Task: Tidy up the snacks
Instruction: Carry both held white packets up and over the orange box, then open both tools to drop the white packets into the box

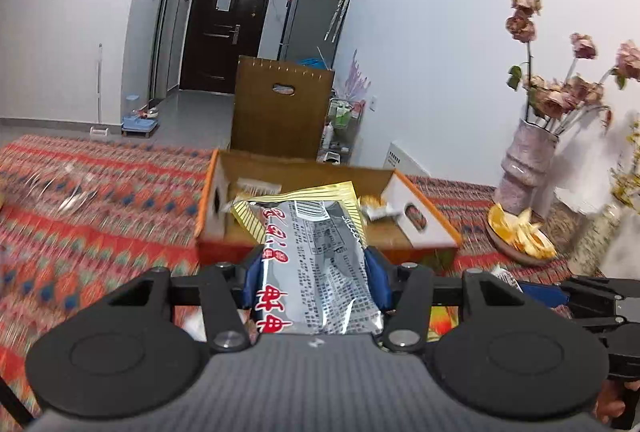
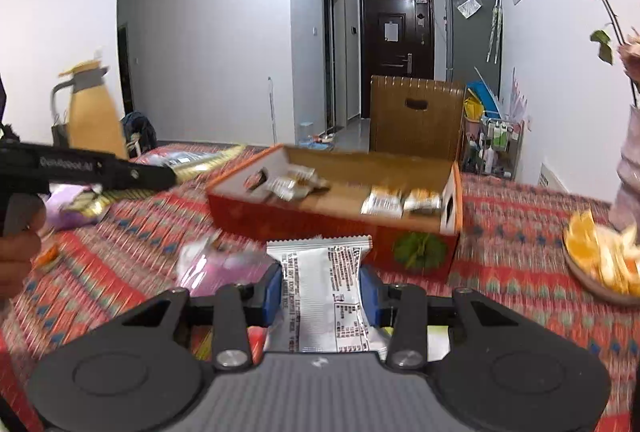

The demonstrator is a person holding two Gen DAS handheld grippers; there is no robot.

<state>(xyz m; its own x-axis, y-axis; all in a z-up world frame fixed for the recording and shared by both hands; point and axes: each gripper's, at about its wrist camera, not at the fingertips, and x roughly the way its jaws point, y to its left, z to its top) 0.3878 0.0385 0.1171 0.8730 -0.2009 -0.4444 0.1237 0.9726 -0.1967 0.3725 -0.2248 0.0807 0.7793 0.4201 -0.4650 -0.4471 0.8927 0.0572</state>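
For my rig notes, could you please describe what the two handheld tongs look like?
Both tongs, left and right, look alike: matte black linkage arms with silver pivot bolts, two round black discs, a grey ribbed housing, and blue pads on the fingers. The left one's side carries small white lettering, too blurred to read.

Two fisheye wrist views, each looking forward and slightly down along its own hand-held gripper, close over the bench.

The left wrist view faces the orange-edged cardboard box (image 1: 424, 220) end-on from near, with the dark door (image 1: 224, 28) straight behind and the vase (image 1: 524, 168) at right. The right wrist view sits a little further right and back, seeing the same box (image 2: 332, 220) at an angle, the same door (image 2: 396, 32) and the plate of orange peel (image 2: 600, 260). Each view catches the other hand-held gripper at its edge: the right hand-held gripper (image 1: 552, 292) in the left wrist view, the left hand-held gripper (image 2: 160, 176) in the right wrist view.
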